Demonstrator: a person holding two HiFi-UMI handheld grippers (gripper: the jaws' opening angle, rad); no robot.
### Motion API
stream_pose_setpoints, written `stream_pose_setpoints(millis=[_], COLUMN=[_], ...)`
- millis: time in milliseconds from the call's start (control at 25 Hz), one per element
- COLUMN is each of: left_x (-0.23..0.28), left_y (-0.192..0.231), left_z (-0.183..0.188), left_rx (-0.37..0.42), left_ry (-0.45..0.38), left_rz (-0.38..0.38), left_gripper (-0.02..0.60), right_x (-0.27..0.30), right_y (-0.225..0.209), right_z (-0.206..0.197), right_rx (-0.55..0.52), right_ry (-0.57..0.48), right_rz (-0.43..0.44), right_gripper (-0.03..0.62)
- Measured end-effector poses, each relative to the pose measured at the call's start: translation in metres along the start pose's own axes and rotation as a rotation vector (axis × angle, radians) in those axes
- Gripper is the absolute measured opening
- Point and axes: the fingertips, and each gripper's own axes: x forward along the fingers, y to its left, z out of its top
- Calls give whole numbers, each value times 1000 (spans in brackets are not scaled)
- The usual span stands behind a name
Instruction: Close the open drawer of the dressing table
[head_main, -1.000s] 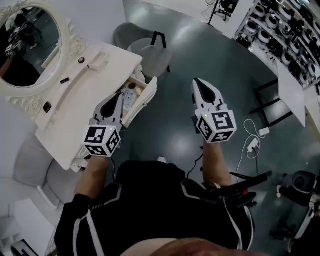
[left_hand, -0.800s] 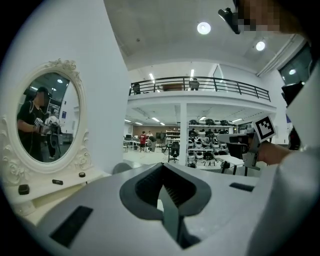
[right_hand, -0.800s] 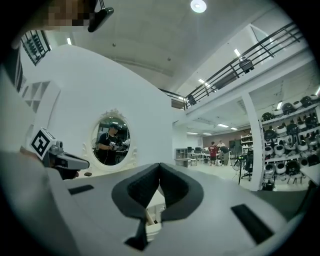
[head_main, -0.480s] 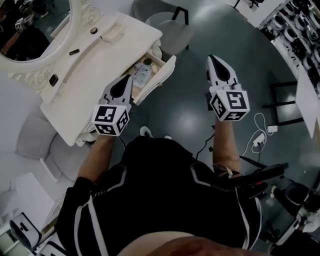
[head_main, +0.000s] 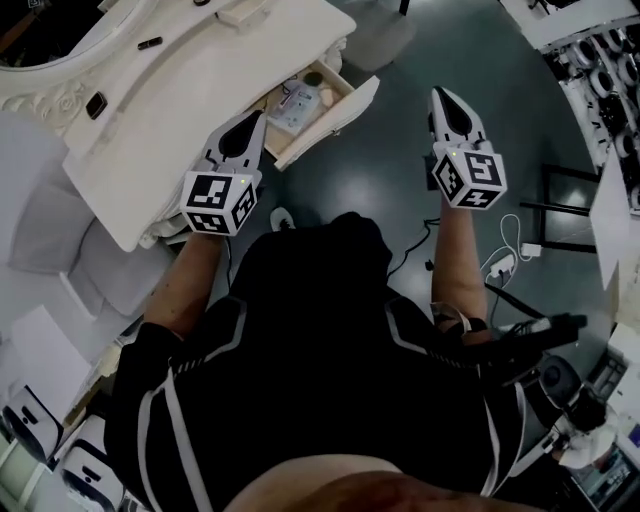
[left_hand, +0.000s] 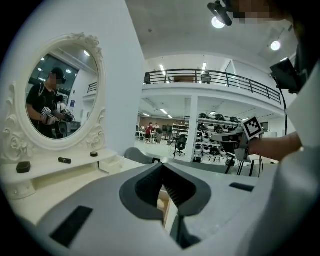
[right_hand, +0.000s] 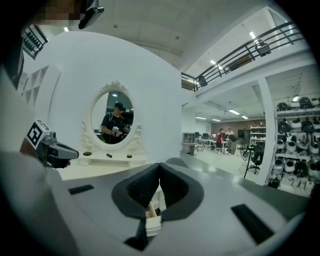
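The cream dressing table (head_main: 180, 110) fills the upper left of the head view. Its drawer (head_main: 335, 120) stands pulled out toward the floor, with a white packet (head_main: 293, 105) and a small round item inside. My left gripper (head_main: 252, 118) is shut and empty, its tip just short of the drawer's near end. In the left gripper view the gripper's (left_hand: 162, 167) tips meet, and the drawer edge (left_hand: 166, 212) shows below them. My right gripper (head_main: 445, 95) is shut and empty, out over the floor to the right of the drawer. Its (right_hand: 160, 166) tips point toward the oval mirror (right_hand: 114, 120).
A grey seat (head_main: 380, 30) stands beyond the drawer. A white cable and plug strip (head_main: 510, 255) lie on the dark floor at the right, near a black stand (head_main: 560, 205). Shelves of round parts (head_main: 610, 80) line the far right. Small dark items (head_main: 150, 43) rest on the tabletop.
The table and drawer have slid up and to the right in the head view. Both grippers stay shut; the left one keeps close to the drawer's near end.
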Motion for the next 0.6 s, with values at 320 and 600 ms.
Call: stream_pose_setpoints(millis=[320, 600], left_x=[17, 26], left_y=[10, 9], left_z=[-48, -108], left_rx=[40, -38], left_ry=[90, 244], left_rz=[96, 289], left_gripper=[0, 0], right_x=[60, 113], right_y=[-11, -13], right_z=[-81, -147], right_rx=[8, -41], right_ry=[94, 218], right_rz=[112, 307], right_gripper=[5, 13])
